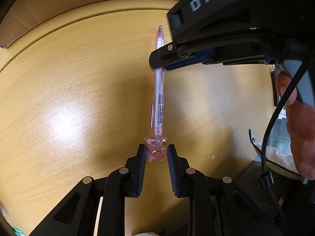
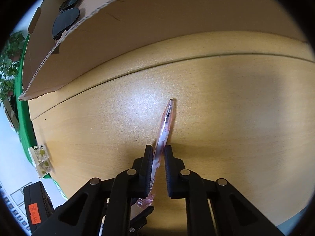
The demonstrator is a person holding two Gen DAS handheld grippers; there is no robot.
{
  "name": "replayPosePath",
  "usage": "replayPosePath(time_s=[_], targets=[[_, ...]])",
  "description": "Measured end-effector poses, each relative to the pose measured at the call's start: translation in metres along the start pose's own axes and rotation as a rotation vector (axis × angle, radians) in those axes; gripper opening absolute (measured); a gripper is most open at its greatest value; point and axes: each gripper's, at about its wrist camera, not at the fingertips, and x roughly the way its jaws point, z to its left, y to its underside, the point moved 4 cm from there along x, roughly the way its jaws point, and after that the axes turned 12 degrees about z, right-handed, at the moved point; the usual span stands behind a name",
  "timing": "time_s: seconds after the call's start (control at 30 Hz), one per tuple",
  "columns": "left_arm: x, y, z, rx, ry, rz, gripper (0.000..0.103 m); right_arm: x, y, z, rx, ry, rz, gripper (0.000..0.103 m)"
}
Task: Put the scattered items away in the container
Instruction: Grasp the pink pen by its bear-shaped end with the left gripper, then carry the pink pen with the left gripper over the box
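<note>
A pink translucent pen [image 1: 159, 90] with a bear-shaped cap hangs above the wooden table [image 1: 69, 98]. My right gripper [image 2: 158, 149] is shut on the pen's barrel [image 2: 165, 129], tip pointing away. It shows in the left wrist view [image 1: 157, 59] crossing the pen from the right. My left gripper [image 1: 156, 151] is around the bear cap [image 1: 156, 151]; its jaws stand slightly apart, the left pad touching, a gap on the right. The cardboard box [image 2: 118, 45] stands beyond, with black sunglasses [image 2: 66, 19] inside.
A small leaf-patterned box [image 2: 40, 160] sits at the table's left edge. A black case with an orange label [image 2: 37, 206] is below it. A plant [image 2: 9, 59] stands at far left. A white cloth [image 1: 275, 157] lies past the table's right edge.
</note>
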Motion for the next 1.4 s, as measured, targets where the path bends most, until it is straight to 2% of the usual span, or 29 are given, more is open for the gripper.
replayPosePath(time_s=[0.13,0.27,0.43,0.57,0.6,0.73,0.77,1.0,1.2,1.3,1.33,1.4], targets=[[-0.013,0.009,-0.009,0.018,-0.027,-0.03,0.022,-0.017,0.006,-0.001,0.004,-0.076,0.012,0.01],[-0.041,0.016,-0.027,0.056,-0.065,-0.081,0.022,-0.043,0.014,0.005,-0.007,-0.148,-0.02,0.01],[-0.086,0.013,-0.053,0.098,-0.116,-0.185,0.022,-0.101,0.021,0.013,-0.031,-0.234,-0.124,0.01],[-0.128,0.002,-0.074,0.107,-0.16,-0.282,0.022,-0.142,0.021,0.027,-0.065,-0.272,-0.22,0.009],[-0.15,-0.014,-0.062,0.108,-0.155,-0.302,0.022,-0.154,0.018,0.029,-0.066,-0.275,-0.245,0.009],[-0.185,-0.043,-0.069,0.119,-0.137,-0.393,0.022,-0.207,0.001,0.032,-0.069,-0.288,-0.355,0.009],[-0.197,-0.064,-0.069,0.119,-0.127,-0.408,0.022,-0.226,-0.007,0.018,-0.065,-0.285,-0.373,0.009],[-0.23,-0.12,-0.074,0.145,-0.087,-0.482,0.022,-0.291,-0.043,-0.01,-0.059,-0.239,-0.444,0.009],[-0.228,-0.157,-0.07,0.084,-0.032,-0.497,0.022,-0.314,-0.079,-0.013,-0.08,-0.183,-0.422,0.009],[-0.219,-0.181,-0.063,0.037,-0.002,-0.472,0.022,-0.313,-0.102,-0.011,-0.101,-0.154,-0.388,0.009],[-0.216,-0.188,-0.06,0.021,0.009,-0.465,0.022,-0.317,-0.11,-0.017,-0.086,0.011,-0.312,0.009],[-0.21,-0.202,-0.055,-0.006,0.016,-0.45,0.022,-0.311,-0.129,-0.016,-0.102,0.044,-0.285,0.009]])
